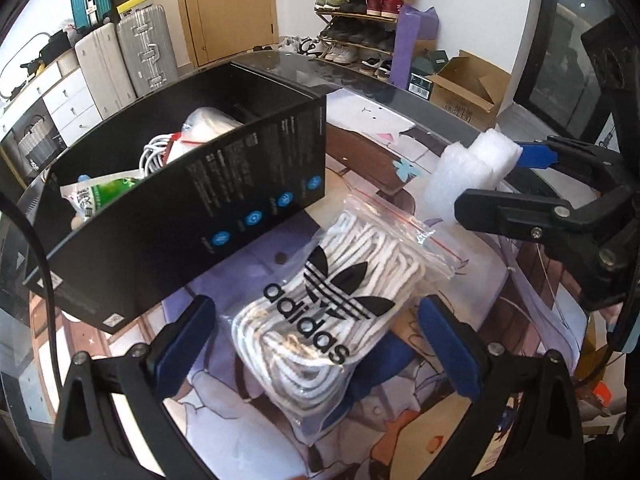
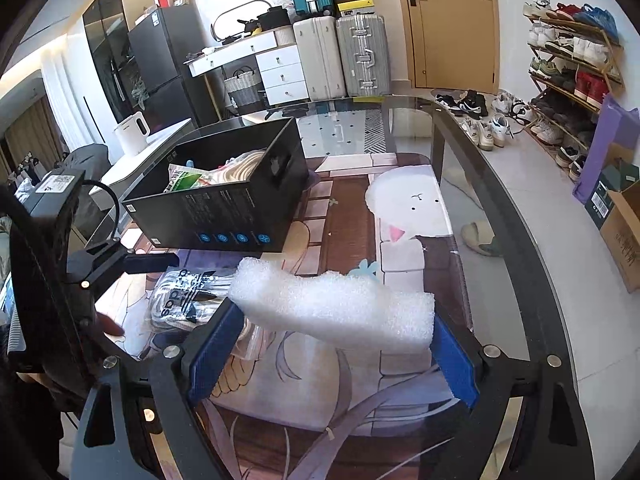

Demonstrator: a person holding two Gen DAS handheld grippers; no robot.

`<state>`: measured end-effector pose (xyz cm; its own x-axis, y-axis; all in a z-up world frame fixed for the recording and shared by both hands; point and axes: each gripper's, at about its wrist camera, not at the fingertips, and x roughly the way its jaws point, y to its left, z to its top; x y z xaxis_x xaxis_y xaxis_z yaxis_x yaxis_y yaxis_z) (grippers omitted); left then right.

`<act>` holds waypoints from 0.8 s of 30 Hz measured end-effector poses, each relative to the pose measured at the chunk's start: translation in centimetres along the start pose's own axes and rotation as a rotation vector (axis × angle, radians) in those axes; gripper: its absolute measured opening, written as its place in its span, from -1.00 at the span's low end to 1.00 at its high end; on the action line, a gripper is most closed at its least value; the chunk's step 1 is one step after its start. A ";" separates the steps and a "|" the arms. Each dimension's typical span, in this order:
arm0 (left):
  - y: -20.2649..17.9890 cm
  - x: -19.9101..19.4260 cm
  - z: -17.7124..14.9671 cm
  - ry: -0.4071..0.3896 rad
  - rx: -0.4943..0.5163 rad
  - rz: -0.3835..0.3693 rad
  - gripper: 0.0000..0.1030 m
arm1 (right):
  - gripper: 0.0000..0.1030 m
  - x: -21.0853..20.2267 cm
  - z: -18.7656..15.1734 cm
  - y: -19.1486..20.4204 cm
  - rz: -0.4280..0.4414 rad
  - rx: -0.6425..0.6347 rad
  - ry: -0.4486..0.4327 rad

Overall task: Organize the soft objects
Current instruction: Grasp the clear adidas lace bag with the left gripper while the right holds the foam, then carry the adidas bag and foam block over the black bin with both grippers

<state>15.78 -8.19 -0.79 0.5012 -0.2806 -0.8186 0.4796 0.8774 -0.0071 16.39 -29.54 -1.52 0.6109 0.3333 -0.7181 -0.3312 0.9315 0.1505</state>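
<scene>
A clear zip bag of white laces (image 1: 320, 312) with a black adidas logo lies on the picture mat, just in front of the black box (image 1: 180, 184). My left gripper (image 1: 316, 312) is open, its blue pads (image 1: 188, 344) on either side of the bag and not pressing it. My right gripper (image 2: 336, 316) is shut on a white foam piece (image 2: 340, 308), held above the mat to the right of the bag. The foam piece (image 1: 468, 172) also shows in the left wrist view. The black box (image 2: 224, 200) holds a white cable and a green packet (image 2: 182, 180).
The mat covers a glass table (image 2: 500, 216) whose curved edge runs along the right. On the floor beyond are a shoe rack (image 2: 572, 72), suitcases (image 2: 340, 56), a slipper (image 2: 480, 236) and a cardboard box (image 1: 468, 88).
</scene>
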 end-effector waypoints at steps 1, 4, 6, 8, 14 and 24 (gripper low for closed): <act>-0.3 0.2 0.0 0.001 0.007 0.004 0.68 | 0.76 0.0 0.0 0.0 0.000 -0.001 0.001; -0.8 0.2 -0.4 -0.019 0.034 -0.025 0.28 | 0.76 0.0 -0.1 0.1 -0.002 -0.004 0.002; -1.6 0.0 -0.5 -0.030 0.057 -0.038 0.07 | 0.76 0.0 -0.2 0.2 -0.003 -0.004 0.002; -1.9 -0.3 -0.8 -0.037 0.071 -0.041 -0.10 | 0.76 0.1 -0.2 0.3 -0.002 -0.005 0.002; -1.5 -1.1 -1.4 -0.052 0.043 -0.053 -0.16 | 0.76 -0.3 -0.2 0.9 -0.003 -0.019 -0.006; 0.2 -4.9 -2.6 -0.136 -0.037 -0.022 -0.17 | 0.76 -2.2 0.1 2.3 0.019 -0.049 -0.061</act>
<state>11.56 -5.59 1.75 0.5853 -0.3479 -0.7324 0.4661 0.8835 -0.0471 14.33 -28.09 0.45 0.6467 0.3601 -0.6724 -0.3764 0.9174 0.1292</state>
